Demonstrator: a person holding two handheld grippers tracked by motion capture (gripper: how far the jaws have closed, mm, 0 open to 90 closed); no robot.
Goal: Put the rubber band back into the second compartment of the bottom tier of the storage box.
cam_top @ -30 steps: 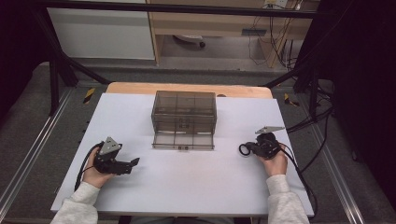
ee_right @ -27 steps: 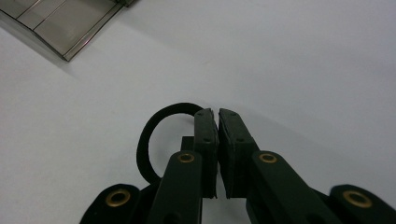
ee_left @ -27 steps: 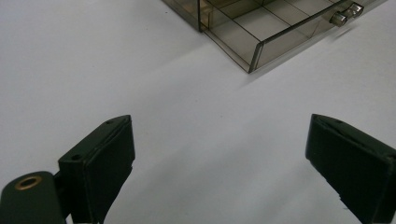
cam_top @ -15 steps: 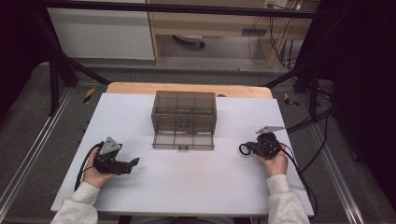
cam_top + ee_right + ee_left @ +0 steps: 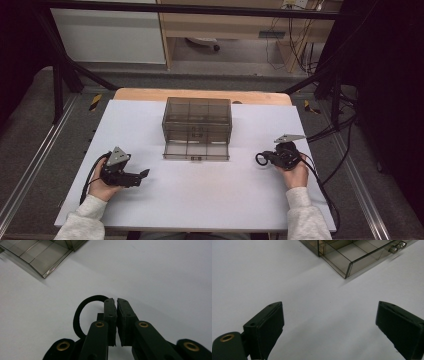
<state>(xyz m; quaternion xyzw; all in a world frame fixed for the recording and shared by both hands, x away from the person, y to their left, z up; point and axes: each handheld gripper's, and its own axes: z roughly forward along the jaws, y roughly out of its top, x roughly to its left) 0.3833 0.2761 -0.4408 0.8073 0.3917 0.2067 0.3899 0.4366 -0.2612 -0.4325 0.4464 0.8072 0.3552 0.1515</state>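
A smoky see-through drawer box (image 5: pixel 197 119) stands at the middle of the white table top (image 5: pixel 210 200), with its lowest drawer (image 5: pixel 196 150) pulled out toward me. The drawer's divided tray (image 5: pixel 352 252) and its knobs (image 5: pixel 397 247) appear in the left gripper view, and a corner of it (image 5: pixel 37 257) in the right gripper view. My left gripper (image 5: pixel 142 175) rests at the front left, open, with bare table between its pads (image 5: pixel 329 320). At the right of the box, my right gripper (image 5: pixel 267 158) is shut on a black elastic loop (image 5: pixel 80 315), which curls out to one side (image 5: pixel 260 159).
A wooden strip (image 5: pixel 150 94) edges the table's far side. Black frame posts (image 5: pixel 60 75) and cables (image 5: pixel 330 130) flank the table, and a cable trails from each gripper. Shelving (image 5: pixel 235 25) stands beyond.
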